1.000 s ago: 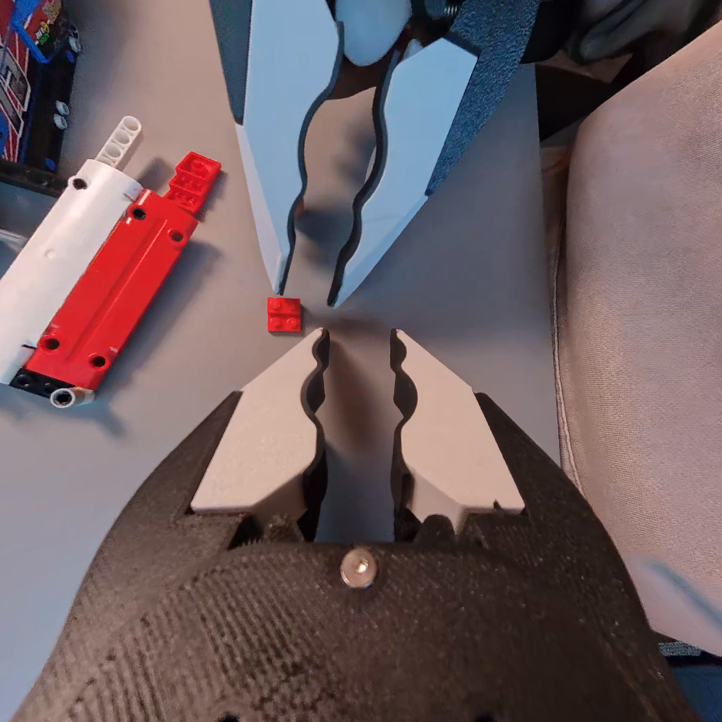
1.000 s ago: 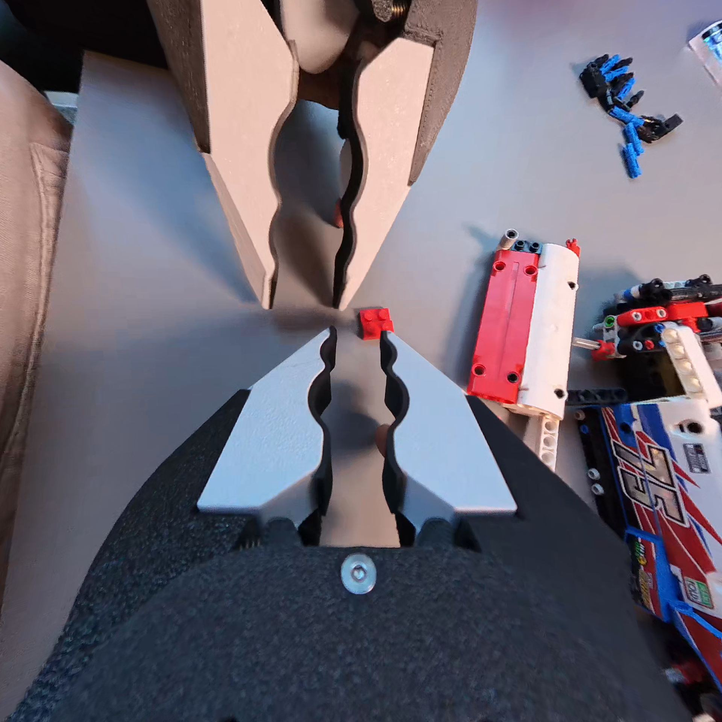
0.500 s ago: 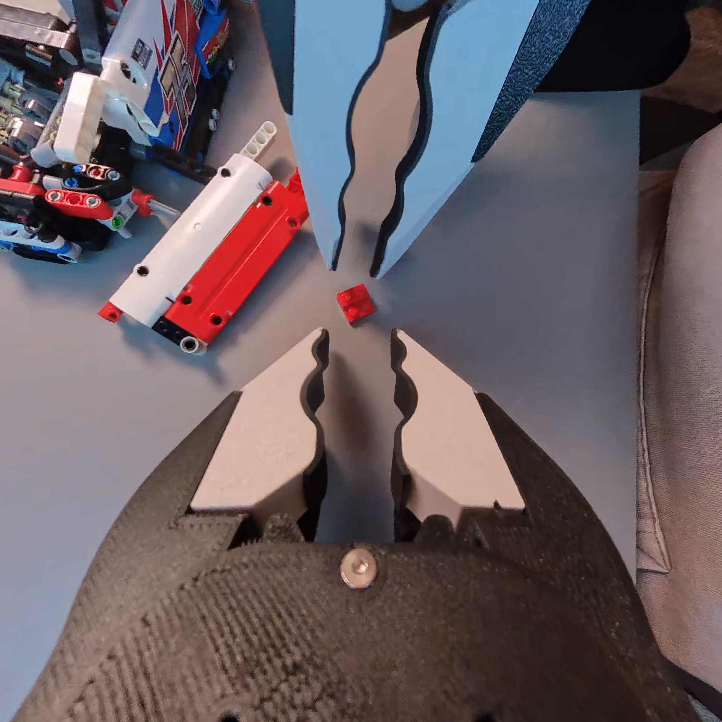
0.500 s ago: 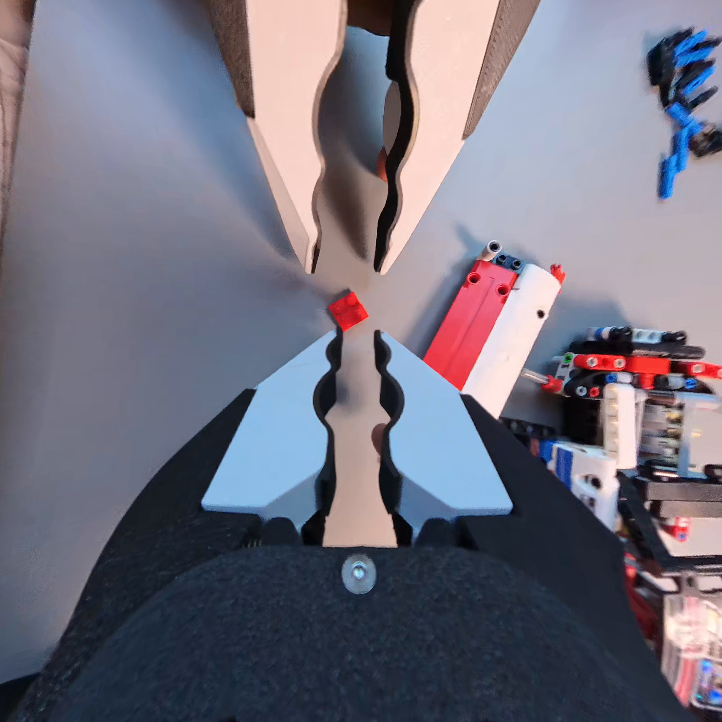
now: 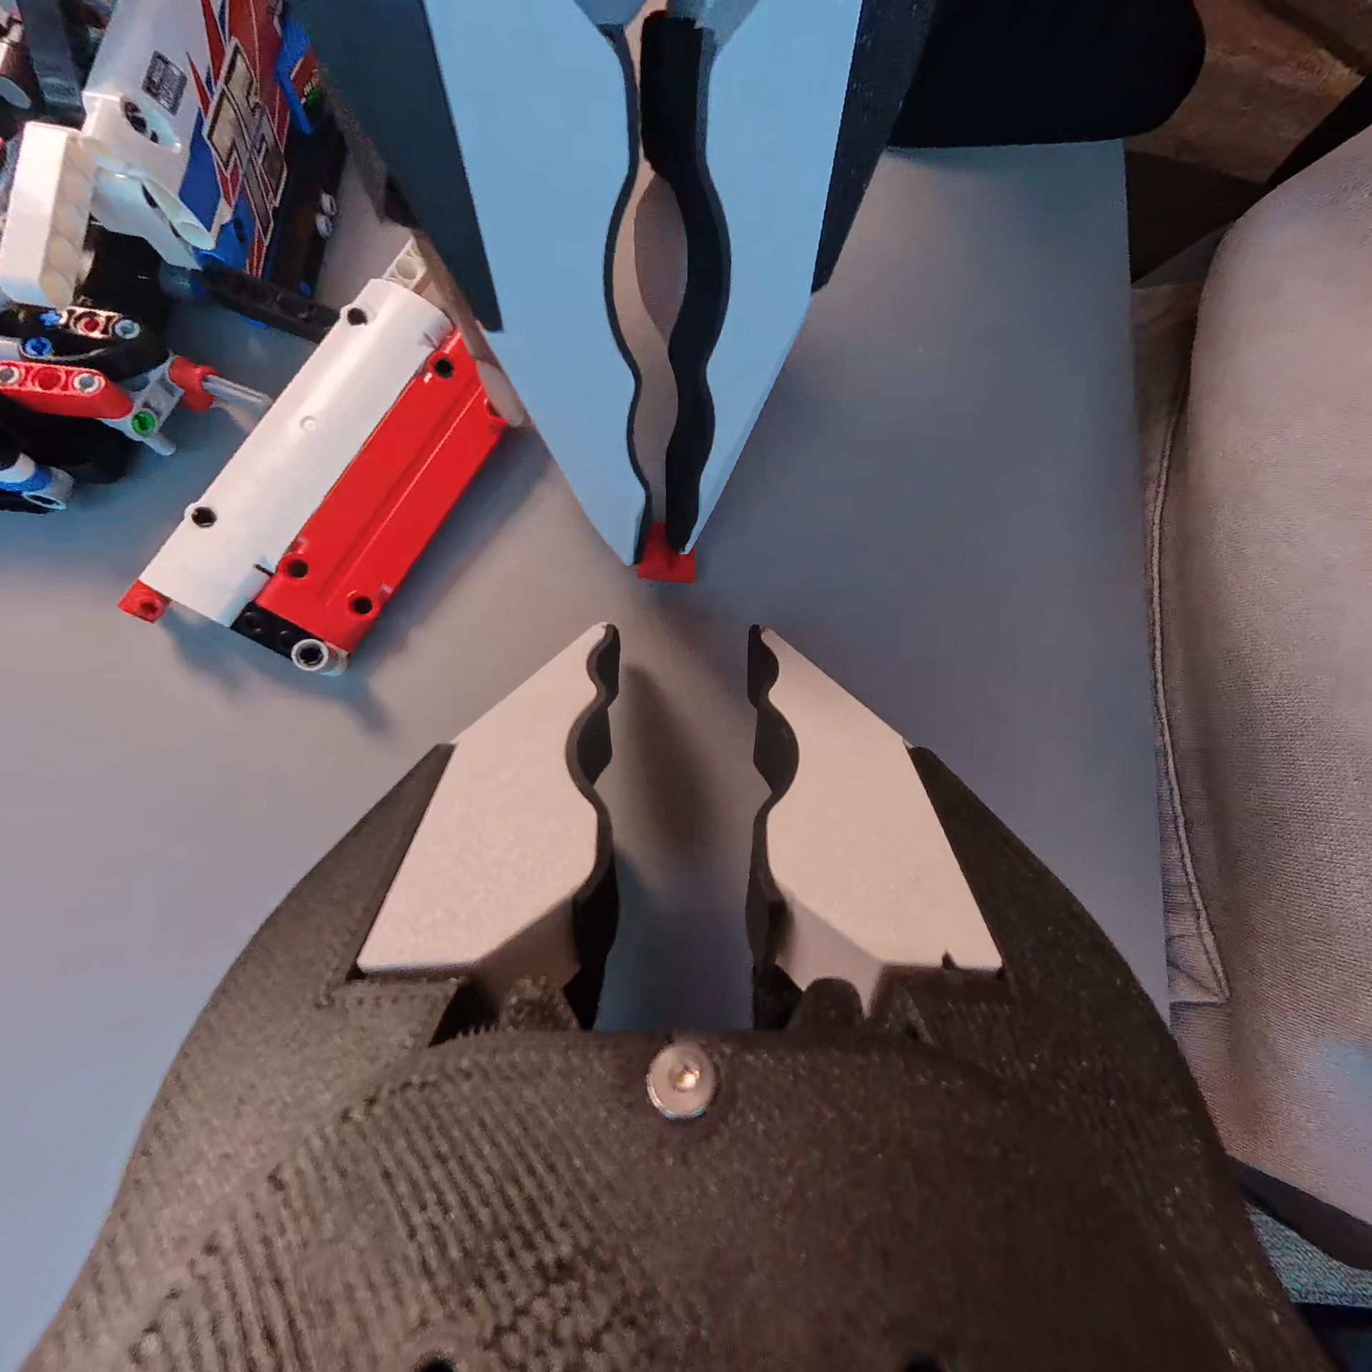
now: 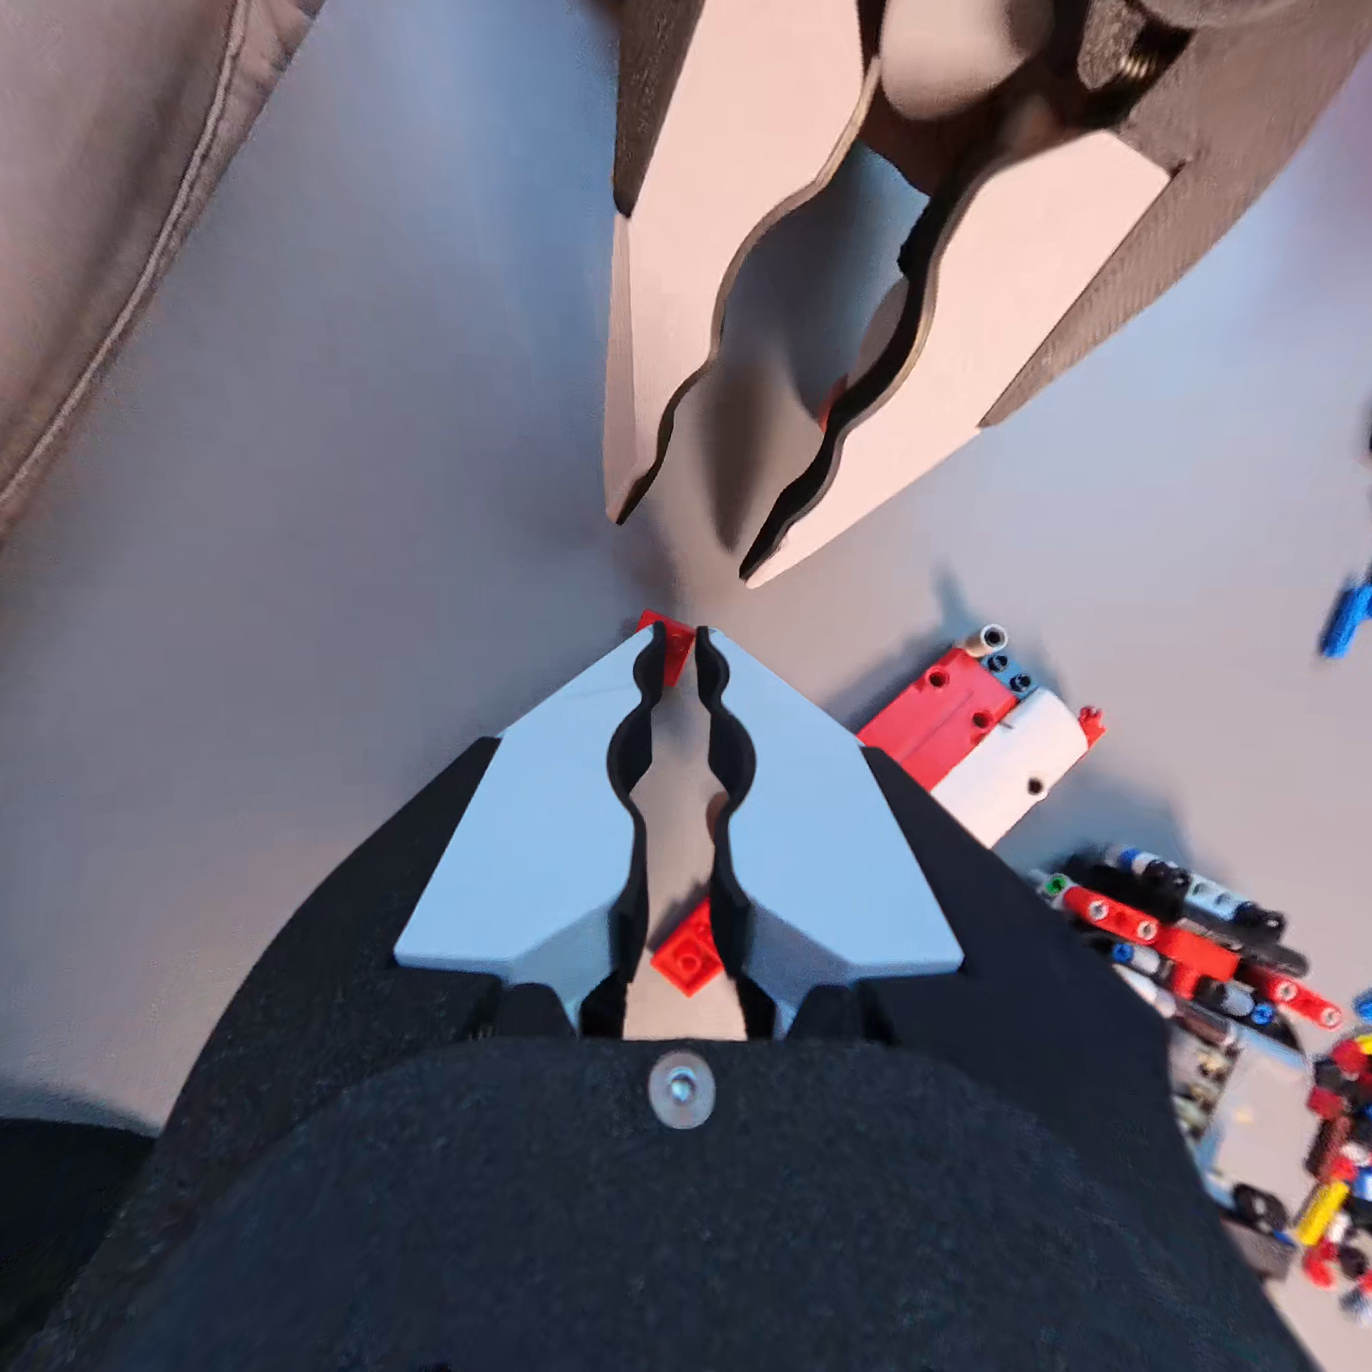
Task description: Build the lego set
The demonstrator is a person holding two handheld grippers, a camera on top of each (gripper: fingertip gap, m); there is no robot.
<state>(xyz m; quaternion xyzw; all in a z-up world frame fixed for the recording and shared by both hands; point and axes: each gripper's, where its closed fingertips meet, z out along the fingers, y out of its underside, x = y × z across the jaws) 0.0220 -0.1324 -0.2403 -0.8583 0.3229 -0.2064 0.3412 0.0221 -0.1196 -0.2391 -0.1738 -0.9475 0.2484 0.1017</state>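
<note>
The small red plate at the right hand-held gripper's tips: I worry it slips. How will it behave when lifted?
The small red plate is thin, flat and hard, so probably stiff and very light. The right hand-held gripper pinches only its edge, so it may twist or pop out. Lying flat on the grey table, it will probably slide when nudged, not roll.

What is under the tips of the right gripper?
A small red plate sits between the jaws of the right gripper, on the grey table. The jaws cover its studs and part of it.

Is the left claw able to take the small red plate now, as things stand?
Probably not yet. The right claw is already closed on the small red plate, covering most of it. The left claw is open and close, with bare table between, but little plate is free.
</note>
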